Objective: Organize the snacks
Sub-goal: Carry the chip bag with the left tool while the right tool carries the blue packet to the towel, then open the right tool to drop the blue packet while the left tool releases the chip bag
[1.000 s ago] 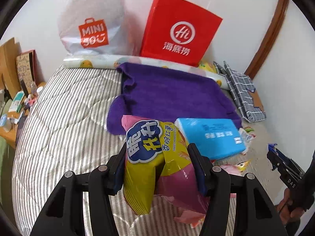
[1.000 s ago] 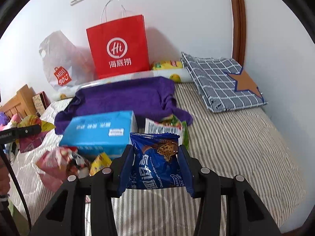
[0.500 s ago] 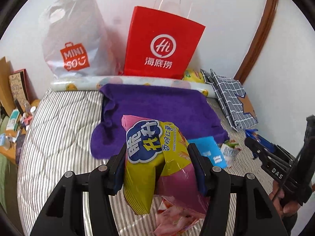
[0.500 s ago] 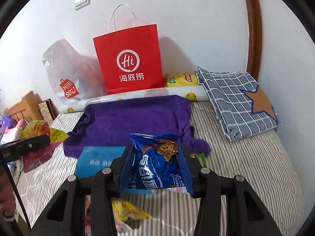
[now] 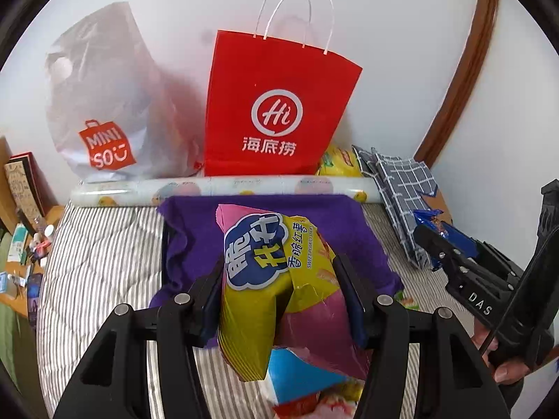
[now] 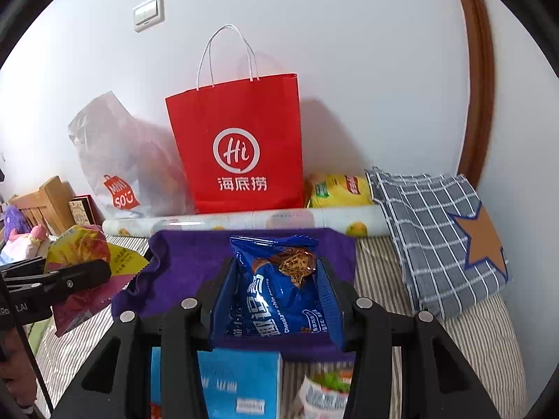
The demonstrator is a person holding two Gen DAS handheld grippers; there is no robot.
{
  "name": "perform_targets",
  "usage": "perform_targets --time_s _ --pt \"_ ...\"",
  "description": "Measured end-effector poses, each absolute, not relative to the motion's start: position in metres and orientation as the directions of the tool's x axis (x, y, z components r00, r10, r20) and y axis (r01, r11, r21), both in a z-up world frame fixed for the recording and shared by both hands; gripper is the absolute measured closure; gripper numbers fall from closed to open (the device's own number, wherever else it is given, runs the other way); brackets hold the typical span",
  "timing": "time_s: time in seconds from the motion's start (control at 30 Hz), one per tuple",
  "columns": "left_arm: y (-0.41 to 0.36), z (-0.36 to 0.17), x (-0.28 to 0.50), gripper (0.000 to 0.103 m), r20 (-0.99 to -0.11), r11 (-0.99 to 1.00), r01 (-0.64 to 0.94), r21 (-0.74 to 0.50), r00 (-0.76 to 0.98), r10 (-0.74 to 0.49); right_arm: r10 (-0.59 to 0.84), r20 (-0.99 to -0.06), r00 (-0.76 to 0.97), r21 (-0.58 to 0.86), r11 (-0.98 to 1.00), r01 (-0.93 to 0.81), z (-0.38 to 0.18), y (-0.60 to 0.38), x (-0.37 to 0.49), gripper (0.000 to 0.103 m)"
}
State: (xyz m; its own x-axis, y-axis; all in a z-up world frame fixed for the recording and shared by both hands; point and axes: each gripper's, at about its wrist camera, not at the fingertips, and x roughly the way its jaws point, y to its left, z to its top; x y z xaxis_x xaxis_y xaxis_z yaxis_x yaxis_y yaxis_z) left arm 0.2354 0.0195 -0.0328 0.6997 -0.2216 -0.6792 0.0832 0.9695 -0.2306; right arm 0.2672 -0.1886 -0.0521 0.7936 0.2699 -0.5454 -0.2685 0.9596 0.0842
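Both snacks are in the air, and the step in hand looks like carrying them to a bag at the wall. The left hand-held gripper (image 5: pixel 284 300) is clamped on the yellow-and-pink sweet-potato bag (image 5: pixel 279 279), which stands upright between its pads over the purple towel (image 5: pixel 195 237). The right hand-held gripper (image 6: pixel 276 300) is clamped on the blue cookie pack (image 6: pixel 276 289), also above the towel.

Beyond the towel and a printed roll (image 5: pixel 223 188), the red bag (image 5: pixel 279 104) stands upright against the wall, its mouth facing up and its handles raised. Its inside cannot be seen from either camera. The white plastic bag (image 5: pixel 104 104) slumps beside it to the left; its contents are hidden too. A yellow pack (image 6: pixel 339 190) lies on the bed, just right of the red bag, not in anything.

More snacks lie on the striped bed (image 5: pixel 104 262) below the grippers, next to a blue box (image 6: pixel 241 380).

The next move probably calls for lifting each pack above the red bag's rim, clear of the handles, then letting go one at a time.
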Motion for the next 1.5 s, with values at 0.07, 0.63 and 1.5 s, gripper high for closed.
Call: perform_targets --time_s 0.07,0.63,1.5 --pt "0.02 -0.033 0.246 0.046 -0.682 0.971 0.076 -0.226 0.7 -0.214 0.273 -0.554 0.786 0.095 0.959 -0.266 -0.054 -0.187 0.278 0.059" --pt "0.035 -0.054 0.338 0.046 -0.698 0.973 0.051 -0.225 0.688 -0.198 0.295 -0.553 0.78 0.116 0.953 -0.278 -0.052 -0.17 0.362 0.059" --pt "0.044 -0.101 0.372 0.046 -0.777 0.968 0.022 -0.249 0.592 -0.213 0.252 -0.663 0.705 0.044 0.953 -0.3 -0.11 -0.168 0.41 0.059"
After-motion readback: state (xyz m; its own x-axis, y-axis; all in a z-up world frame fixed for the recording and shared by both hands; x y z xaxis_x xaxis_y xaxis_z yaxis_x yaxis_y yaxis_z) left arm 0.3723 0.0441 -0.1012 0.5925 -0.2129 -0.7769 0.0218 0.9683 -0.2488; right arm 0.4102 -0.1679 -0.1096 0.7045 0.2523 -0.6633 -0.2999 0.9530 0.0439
